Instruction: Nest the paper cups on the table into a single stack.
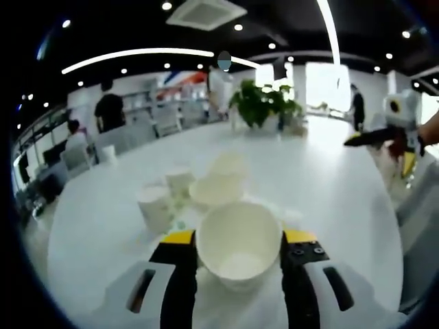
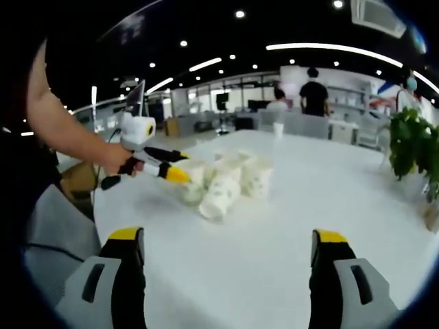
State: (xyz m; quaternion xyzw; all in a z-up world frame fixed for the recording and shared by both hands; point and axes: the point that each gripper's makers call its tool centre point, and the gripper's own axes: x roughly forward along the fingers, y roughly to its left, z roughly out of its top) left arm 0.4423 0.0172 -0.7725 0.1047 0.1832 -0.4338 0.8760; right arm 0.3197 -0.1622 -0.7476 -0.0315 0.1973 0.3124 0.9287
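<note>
In the left gripper view a white paper cup [image 1: 239, 250] sits between the jaws of my left gripper [image 1: 240, 241], its open mouth facing the camera; the jaws are shut on its sides. Beyond it on the white table [image 1: 329, 199] stand two upright paper cups [image 1: 154, 205] [image 1: 180, 179], with more cups lying on their sides [image 1: 216, 188] beside them. In the right gripper view my right gripper [image 2: 228, 240] is wide open over bare table, nothing between its jaws. Further ahead lies the cluster of patterned cups [image 2: 230, 181], with the left gripper [image 2: 171, 173] at its left side.
A potted plant [image 1: 264, 103] stands at the table's far end, also at the right edge [image 2: 411, 144] of the right gripper view. A lone cup [image 1: 106, 152] stands near the far left edge. The right gripper [image 1: 384, 136] hovers at the right. Chairs and people are in the background.
</note>
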